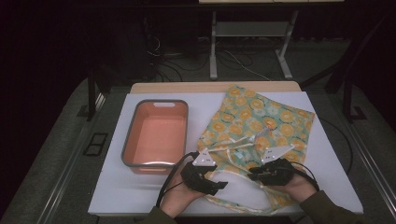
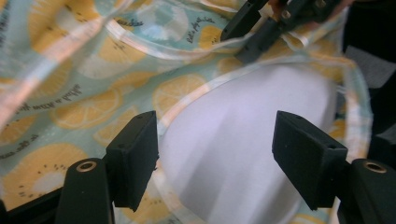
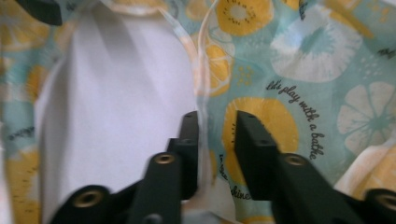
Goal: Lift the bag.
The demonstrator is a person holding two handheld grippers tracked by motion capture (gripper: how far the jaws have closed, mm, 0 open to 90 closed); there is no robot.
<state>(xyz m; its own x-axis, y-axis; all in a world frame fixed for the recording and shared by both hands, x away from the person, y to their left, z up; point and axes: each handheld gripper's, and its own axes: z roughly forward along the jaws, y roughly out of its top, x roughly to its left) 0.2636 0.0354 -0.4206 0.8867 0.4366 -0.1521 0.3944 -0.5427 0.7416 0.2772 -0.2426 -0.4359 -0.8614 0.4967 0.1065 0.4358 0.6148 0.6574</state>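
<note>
The cloth (image 1: 254,119) is pale teal, printed with yellow-orange citrus slices, white slices and small black script, and edged in cream piping. The bin (image 1: 156,135) is salmon pink inside with a grey rim. The worktop (image 1: 327,163) is white (a tan wood strip shows at its far edge). Both grippers, left (image 1: 212,183) and right (image 1: 261,173), are black with light grey top plates.

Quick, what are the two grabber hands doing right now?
Left gripper: open, holding nothing, over the lemon-print cloth.
Right gripper: jaws a little apart, cloth edge between them, not pinched.
</note>
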